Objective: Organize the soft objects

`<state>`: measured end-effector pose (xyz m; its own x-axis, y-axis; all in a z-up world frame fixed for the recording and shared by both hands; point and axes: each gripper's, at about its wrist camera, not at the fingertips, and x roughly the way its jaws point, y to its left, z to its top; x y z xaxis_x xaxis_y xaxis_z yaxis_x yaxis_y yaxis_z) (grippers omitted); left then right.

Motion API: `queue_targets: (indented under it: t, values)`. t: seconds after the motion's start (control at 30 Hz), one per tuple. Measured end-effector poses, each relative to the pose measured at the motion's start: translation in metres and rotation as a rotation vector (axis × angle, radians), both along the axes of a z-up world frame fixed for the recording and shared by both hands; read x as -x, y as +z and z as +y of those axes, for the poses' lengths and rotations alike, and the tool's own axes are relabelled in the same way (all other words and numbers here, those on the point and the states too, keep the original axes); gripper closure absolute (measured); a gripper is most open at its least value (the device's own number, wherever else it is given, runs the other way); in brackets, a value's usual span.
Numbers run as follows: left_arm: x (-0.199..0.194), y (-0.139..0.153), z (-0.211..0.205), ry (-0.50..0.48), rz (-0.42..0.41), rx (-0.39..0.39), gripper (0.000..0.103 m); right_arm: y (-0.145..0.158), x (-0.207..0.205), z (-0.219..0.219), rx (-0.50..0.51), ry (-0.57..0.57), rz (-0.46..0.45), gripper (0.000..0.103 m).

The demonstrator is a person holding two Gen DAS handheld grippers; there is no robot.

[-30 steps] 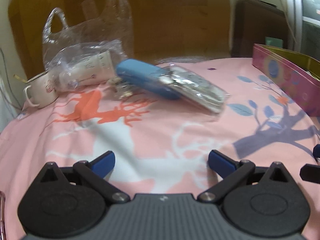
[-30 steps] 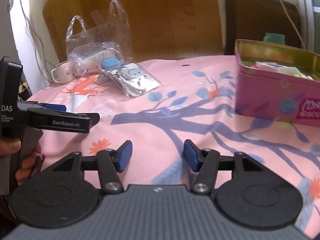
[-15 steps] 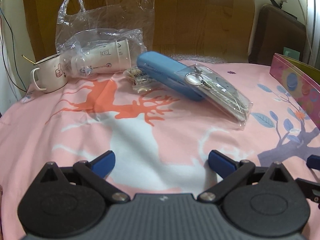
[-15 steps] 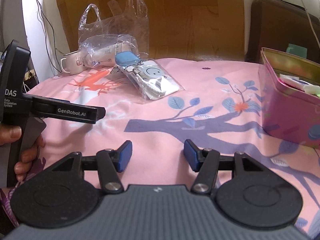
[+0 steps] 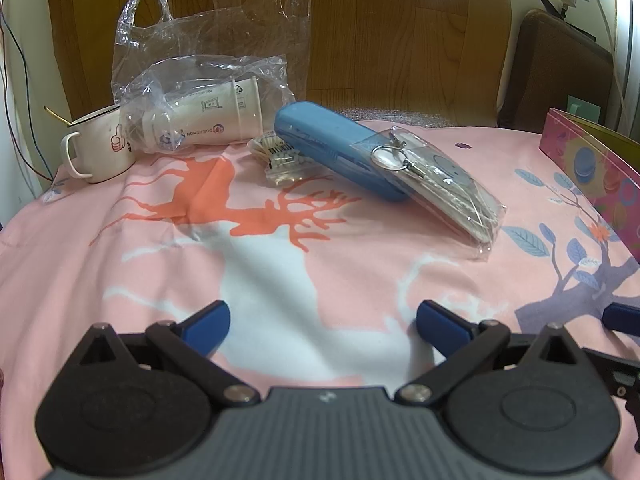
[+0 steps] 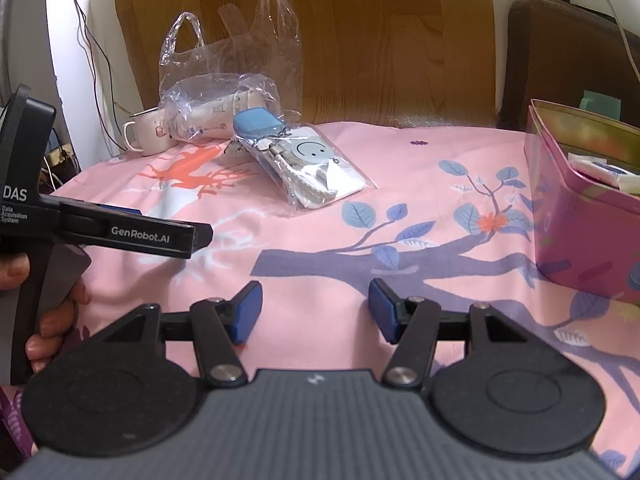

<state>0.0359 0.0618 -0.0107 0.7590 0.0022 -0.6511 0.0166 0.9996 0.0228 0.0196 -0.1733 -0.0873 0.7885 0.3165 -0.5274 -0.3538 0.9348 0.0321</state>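
On the pink patterned cloth (image 5: 280, 264) lie a blue case (image 5: 328, 148) (image 6: 256, 122) and, leaning on it, a clear packet with a smiley item and cord (image 5: 444, 188) (image 6: 316, 168). Behind them a white tube sits inside a clear plastic bag (image 5: 200, 120) (image 6: 216, 112), with a small packet of cotton swabs (image 5: 280, 156) beside the case. My left gripper (image 5: 322, 320) hovers open over the cloth, well short of these. My right gripper (image 6: 316, 308) is open too, nothing between its blue pads. The left gripper's body (image 6: 120, 232) shows in the right wrist view, held by a hand (image 6: 52, 320).
A white enamel mug (image 5: 100, 148) (image 6: 148, 132) stands at the far left by the bag. A pink tin box (image 6: 580, 208) (image 5: 596, 168) with items inside stands open on the right. A wooden board and a brown chair back (image 6: 568, 52) rise behind.
Both views have swung and levelled out, bringing the bag, case and packet more to the centre and sharper. The pink tin has slid toward the right edge. Neither gripper's jaws have changed.
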Motion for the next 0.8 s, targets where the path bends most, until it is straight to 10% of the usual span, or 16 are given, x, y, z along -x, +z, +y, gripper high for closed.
queue_targets:
  t: [0.8]
  values:
    - [0.003, 0.001, 0.013, 0.127, -0.016, 0.034, 0.0, -0.003, 0.001, 0.005, 0.046, 0.02, -0.011, 0.035]
